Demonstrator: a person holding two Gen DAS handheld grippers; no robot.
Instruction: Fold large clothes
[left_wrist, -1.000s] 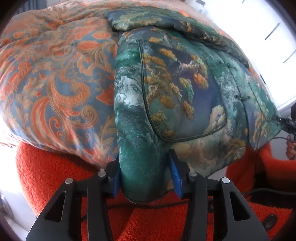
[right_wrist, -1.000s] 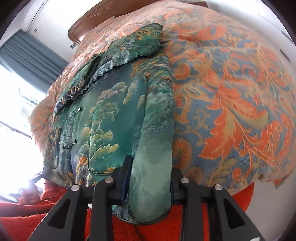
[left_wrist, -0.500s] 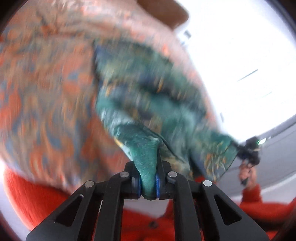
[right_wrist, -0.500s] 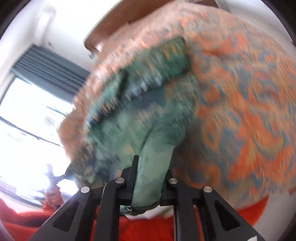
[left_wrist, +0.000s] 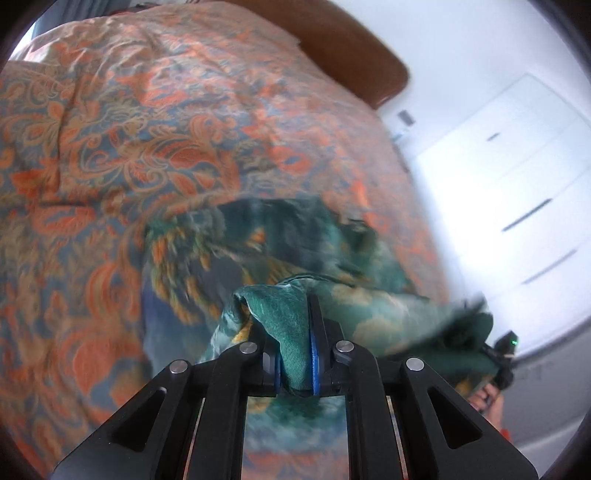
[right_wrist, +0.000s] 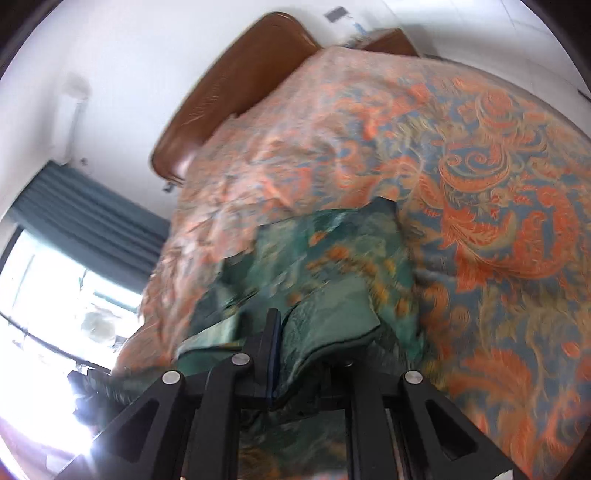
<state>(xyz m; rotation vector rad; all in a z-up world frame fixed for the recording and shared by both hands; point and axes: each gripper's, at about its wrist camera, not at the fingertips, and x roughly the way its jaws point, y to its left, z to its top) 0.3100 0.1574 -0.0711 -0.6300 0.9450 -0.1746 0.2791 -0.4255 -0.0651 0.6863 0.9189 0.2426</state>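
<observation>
A green patterned jacket (left_wrist: 258, 258) with orange tree motifs lies on the bed, its lower part lifted and carried over the rest. My left gripper (left_wrist: 295, 362) is shut on one bottom corner of the jacket. My right gripper (right_wrist: 295, 365) is shut on the other bottom corner; the jacket (right_wrist: 332, 254) bunches ahead of it. The right gripper also shows at the right edge of the left wrist view (left_wrist: 504, 354). Both views are blurred by motion.
An orange and blue paisley bedspread (left_wrist: 129, 140) covers the bed. A brown headboard (right_wrist: 236, 85) stands at the far end. White drawers (left_wrist: 517, 177) are to the right, a dark curtain (right_wrist: 88, 214) and bright window to the left.
Both grippers closed on the jacket's bottom corners, lifted them and moved forward over the bed towards the headboard. The hem now sits folded above the jacket's upper part.
</observation>
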